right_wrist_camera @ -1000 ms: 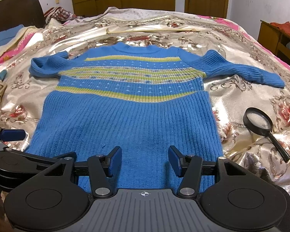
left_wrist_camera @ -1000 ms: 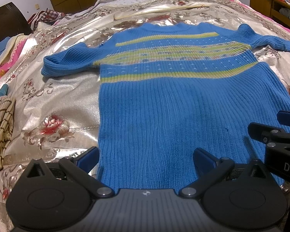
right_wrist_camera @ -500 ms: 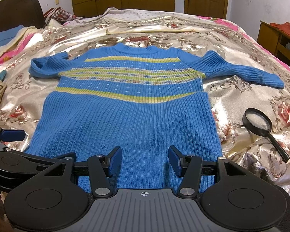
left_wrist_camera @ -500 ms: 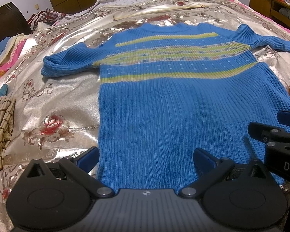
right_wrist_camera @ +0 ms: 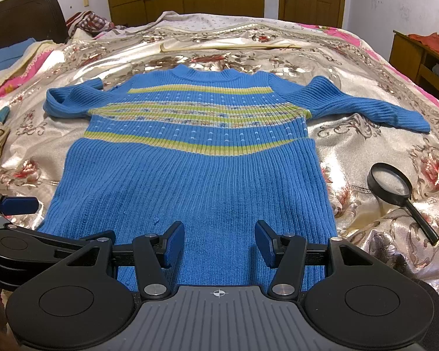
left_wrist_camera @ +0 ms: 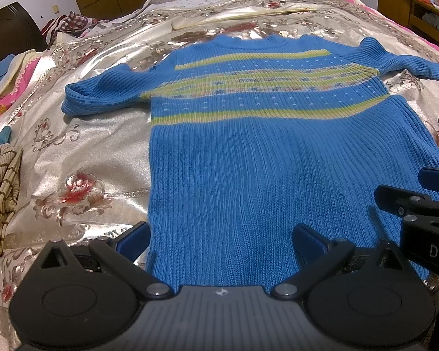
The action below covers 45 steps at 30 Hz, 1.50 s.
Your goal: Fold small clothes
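Observation:
A blue knit sweater [left_wrist_camera: 248, 158] with yellow-green stripes lies flat on the bed, front up, both sleeves spread out; it also shows in the right wrist view [right_wrist_camera: 196, 169]. My left gripper [left_wrist_camera: 221, 238] is open wide over the sweater's lower left hem, empty. My right gripper [right_wrist_camera: 219, 241] is open over the lower middle of the hem, empty. The right gripper's side shows at the right edge of the left wrist view [left_wrist_camera: 421, 204]; the left gripper shows at the left edge of the right wrist view [right_wrist_camera: 11, 204].
A black magnifying glass [right_wrist_camera: 395, 187] lies on the shiny floral bedspread [right_wrist_camera: 365, 134] right of the sweater. A striped tan cloth [left_wrist_camera: 0, 193] lies at the left. A wooden stick [right_wrist_camera: 228, 47] lies beyond the collar. Wardrobe, door and a side cabinet stand around the bed.

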Each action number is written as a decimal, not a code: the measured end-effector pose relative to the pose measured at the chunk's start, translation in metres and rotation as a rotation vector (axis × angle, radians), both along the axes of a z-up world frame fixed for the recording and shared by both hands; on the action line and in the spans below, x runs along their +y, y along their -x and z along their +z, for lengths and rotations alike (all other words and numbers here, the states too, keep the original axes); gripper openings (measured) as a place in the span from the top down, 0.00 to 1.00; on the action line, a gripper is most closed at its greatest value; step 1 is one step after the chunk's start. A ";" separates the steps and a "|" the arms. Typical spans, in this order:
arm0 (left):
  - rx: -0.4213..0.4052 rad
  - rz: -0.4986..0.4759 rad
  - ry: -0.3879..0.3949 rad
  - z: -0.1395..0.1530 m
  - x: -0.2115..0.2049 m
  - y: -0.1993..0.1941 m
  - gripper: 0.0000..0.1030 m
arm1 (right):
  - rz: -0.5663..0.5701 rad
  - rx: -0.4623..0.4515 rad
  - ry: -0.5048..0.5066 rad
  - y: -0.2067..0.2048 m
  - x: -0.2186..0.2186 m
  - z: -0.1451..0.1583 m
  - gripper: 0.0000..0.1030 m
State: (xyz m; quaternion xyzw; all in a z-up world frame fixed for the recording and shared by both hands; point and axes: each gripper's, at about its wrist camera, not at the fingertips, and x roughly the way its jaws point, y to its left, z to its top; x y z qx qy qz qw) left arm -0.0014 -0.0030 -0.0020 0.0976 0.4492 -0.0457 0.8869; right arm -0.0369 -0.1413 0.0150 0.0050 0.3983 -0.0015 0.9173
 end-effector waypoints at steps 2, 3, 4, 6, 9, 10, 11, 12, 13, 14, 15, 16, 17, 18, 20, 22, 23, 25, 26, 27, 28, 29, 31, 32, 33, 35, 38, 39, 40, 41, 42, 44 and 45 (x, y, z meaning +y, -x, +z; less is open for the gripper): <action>0.001 0.001 0.001 0.000 0.000 0.000 0.00 | 0.000 0.001 -0.001 0.000 0.000 0.000 0.48; 0.001 0.001 0.001 0.000 0.000 0.000 0.00 | 0.000 0.002 -0.001 0.000 0.000 0.000 0.48; 0.001 0.001 0.001 0.000 0.000 0.000 0.00 | -0.001 0.002 -0.003 0.000 0.000 -0.001 0.48; 0.000 0.000 0.001 0.000 0.000 0.000 0.00 | -0.002 0.003 -0.008 -0.001 -0.001 0.000 0.48; 0.002 0.000 0.002 0.000 0.000 0.000 0.00 | -0.003 0.002 -0.012 0.000 -0.002 0.000 0.48; 0.001 0.000 0.001 0.000 0.000 0.000 0.00 | -0.003 0.002 -0.010 0.000 -0.002 0.000 0.48; 0.001 0.001 0.002 0.000 0.000 0.000 0.00 | -0.003 0.001 -0.009 0.000 -0.002 0.000 0.48; 0.002 0.000 0.004 0.000 0.000 0.000 0.00 | -0.003 0.001 -0.009 0.000 -0.002 0.001 0.48; 0.002 0.000 0.006 0.000 0.000 0.000 0.00 | -0.003 0.001 -0.010 0.000 -0.002 0.001 0.48; 0.003 0.000 0.009 0.000 0.000 0.000 0.00 | -0.004 0.001 -0.009 0.000 -0.002 0.001 0.48; 0.004 0.000 0.011 0.000 0.001 -0.001 0.00 | -0.004 0.001 -0.008 0.000 -0.002 0.001 0.48; 0.004 0.000 0.012 0.000 0.001 -0.001 0.00 | -0.003 0.001 -0.008 0.000 -0.002 0.001 0.48; 0.005 0.000 0.014 0.000 0.001 -0.001 0.00 | -0.003 0.000 -0.008 0.000 -0.002 0.001 0.48; 0.006 0.000 0.015 0.000 0.001 -0.001 0.00 | -0.002 0.000 -0.006 0.000 -0.002 0.001 0.48; 0.007 0.000 0.018 0.000 0.003 -0.001 0.00 | -0.003 0.001 -0.002 0.000 -0.001 0.001 0.48; 0.007 -0.001 0.020 0.000 0.003 -0.001 0.00 | -0.003 0.001 0.003 0.000 -0.001 0.001 0.48; 0.007 -0.001 0.019 0.000 0.003 -0.001 0.00 | -0.003 0.000 0.005 0.000 -0.001 0.002 0.48; 0.007 -0.001 0.020 0.001 0.003 -0.001 0.00 | -0.003 0.000 0.007 0.000 0.000 0.002 0.48; 0.007 -0.001 0.020 0.001 0.003 -0.001 0.00 | -0.003 -0.002 0.009 0.001 0.001 0.002 0.48; 0.007 -0.001 0.020 0.001 0.003 -0.001 0.00 | -0.002 -0.003 0.012 0.001 0.001 0.002 0.48; 0.008 -0.001 0.020 0.001 0.003 -0.001 0.00 | -0.002 -0.004 0.014 0.001 0.002 0.002 0.48; 0.006 -0.001 0.019 0.001 0.003 0.000 0.00 | -0.002 -0.005 0.016 0.002 0.002 0.003 0.48; -0.002 -0.002 0.018 0.003 0.004 0.001 0.00 | -0.001 -0.010 0.018 0.002 0.003 0.004 0.48; -0.007 -0.002 0.018 0.005 0.004 0.002 0.00 | 0.000 -0.015 0.019 0.003 0.003 0.005 0.48; -0.013 -0.001 0.016 0.007 0.004 0.004 0.00 | 0.002 -0.020 0.020 0.004 0.003 0.007 0.48; -0.026 0.000 0.014 0.012 0.005 0.008 0.00 | 0.005 -0.030 0.018 0.007 0.004 0.010 0.48; -0.048 0.003 0.020 0.022 0.007 0.014 0.00 | 0.007 -0.058 0.021 0.013 0.004 0.017 0.48; -0.057 0.004 0.020 0.026 0.007 0.016 0.00 | 0.008 -0.069 0.028 0.015 0.005 0.020 0.48; -0.068 0.004 0.021 0.030 0.008 0.018 0.00 | 0.009 -0.081 0.037 0.017 0.006 0.023 0.48; -0.085 0.004 0.022 0.036 0.008 0.021 0.00 | 0.009 -0.097 0.052 0.020 0.006 0.027 0.48; -0.100 0.002 0.024 0.041 0.008 0.024 0.00 | 0.010 -0.116 0.073 0.022 0.008 0.031 0.48; -0.125 0.000 0.024 0.050 0.007 0.029 0.00 | 0.018 -0.158 0.125 0.028 0.012 0.040 0.48; -0.131 -0.001 0.023 0.053 0.006 0.030 0.00 | 0.022 -0.182 0.152 0.031 0.014 0.043 0.48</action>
